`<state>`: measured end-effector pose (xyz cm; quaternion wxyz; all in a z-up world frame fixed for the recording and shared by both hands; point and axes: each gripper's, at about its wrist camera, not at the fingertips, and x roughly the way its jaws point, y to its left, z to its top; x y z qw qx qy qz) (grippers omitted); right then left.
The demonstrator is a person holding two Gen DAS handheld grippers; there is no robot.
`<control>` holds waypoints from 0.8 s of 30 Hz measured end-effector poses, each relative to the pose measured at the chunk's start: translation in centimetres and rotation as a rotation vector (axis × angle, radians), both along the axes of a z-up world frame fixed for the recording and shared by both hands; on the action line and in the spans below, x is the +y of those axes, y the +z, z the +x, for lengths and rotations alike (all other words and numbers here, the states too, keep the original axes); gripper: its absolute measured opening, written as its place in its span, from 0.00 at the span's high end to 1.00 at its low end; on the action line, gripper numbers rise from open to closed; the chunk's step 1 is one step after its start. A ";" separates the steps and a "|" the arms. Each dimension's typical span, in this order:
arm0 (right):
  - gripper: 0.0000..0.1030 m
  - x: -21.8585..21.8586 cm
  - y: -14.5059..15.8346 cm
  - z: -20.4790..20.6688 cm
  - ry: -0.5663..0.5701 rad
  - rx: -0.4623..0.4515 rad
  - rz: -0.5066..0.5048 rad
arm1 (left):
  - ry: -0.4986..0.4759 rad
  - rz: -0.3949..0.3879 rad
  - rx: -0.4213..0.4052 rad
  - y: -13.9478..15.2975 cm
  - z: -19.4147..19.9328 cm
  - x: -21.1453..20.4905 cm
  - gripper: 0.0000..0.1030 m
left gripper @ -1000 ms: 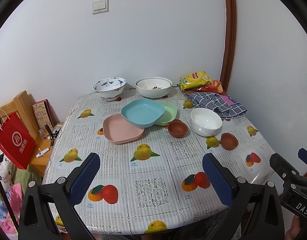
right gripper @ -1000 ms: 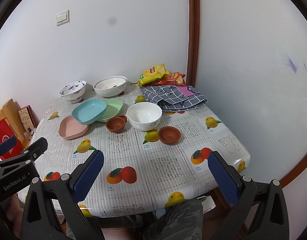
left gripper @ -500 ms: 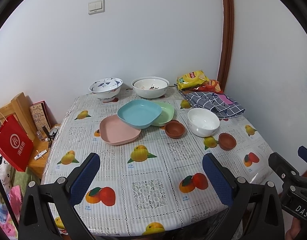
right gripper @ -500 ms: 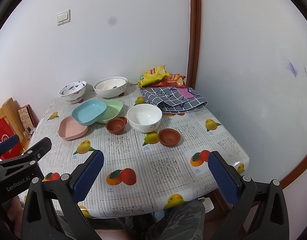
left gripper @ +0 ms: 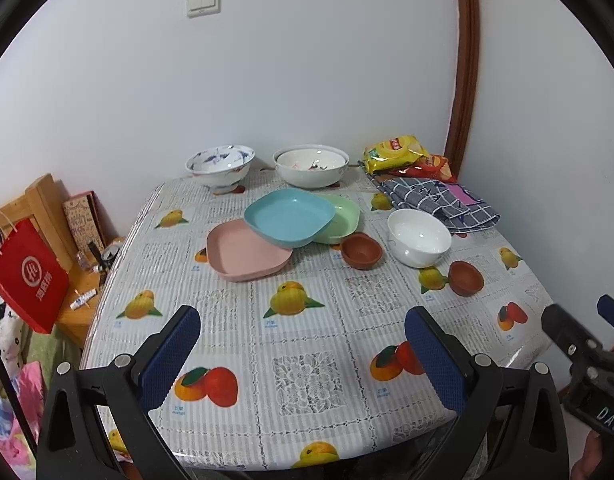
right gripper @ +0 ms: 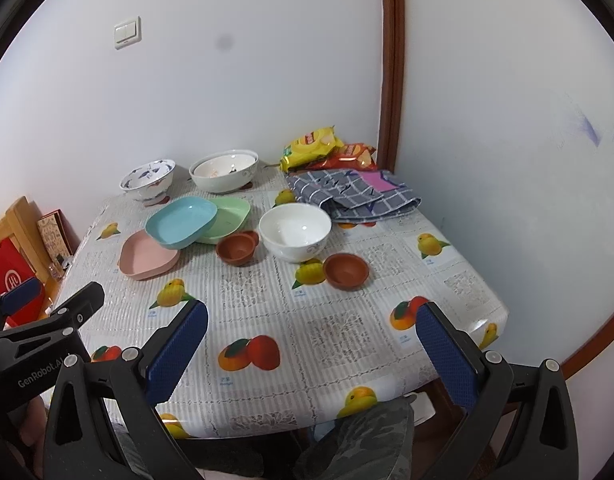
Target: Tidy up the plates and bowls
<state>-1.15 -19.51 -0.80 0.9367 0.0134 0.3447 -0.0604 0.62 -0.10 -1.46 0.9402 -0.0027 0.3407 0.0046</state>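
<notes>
On the fruit-print table [left gripper: 307,368] a blue plate [left gripper: 289,218] rests tilted on a pink plate [left gripper: 247,256] and a green plate [left gripper: 341,222]. Beside them are two small brown bowls [left gripper: 361,251] [left gripper: 466,277] and a white bowl [left gripper: 419,237]. Two patterned bowls [left gripper: 220,163] [left gripper: 311,166] stand at the back. My left gripper [left gripper: 303,354] is open and empty above the near table edge. My right gripper [right gripper: 311,344] is open and empty, also near the front edge. The same dishes show in the right wrist view: blue plate [right gripper: 181,222], white bowl [right gripper: 295,232].
Snack bags [left gripper: 407,156] and a checked cloth [left gripper: 439,200] lie at the back right corner by the wall. A red paper bag [left gripper: 27,276] and a wooden stand [left gripper: 47,208] are left of the table. Walls close the back and right sides.
Both grippers have shifted slightly, so the table sits a little differently in view. The dishes have not moved, and both grippers stay open.
</notes>
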 end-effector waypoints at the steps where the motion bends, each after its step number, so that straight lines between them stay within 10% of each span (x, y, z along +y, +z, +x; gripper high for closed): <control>1: 0.01 0.1 -0.2 0.1 0.005 0.007 -0.006 | 0.000 -0.004 0.005 -0.1 0.0 0.1 0.00; 24: 0.01 0.7 -1.2 0.8 0.013 0.016 -0.008 | -0.010 -0.037 0.028 -1.7 0.8 0.4 0.00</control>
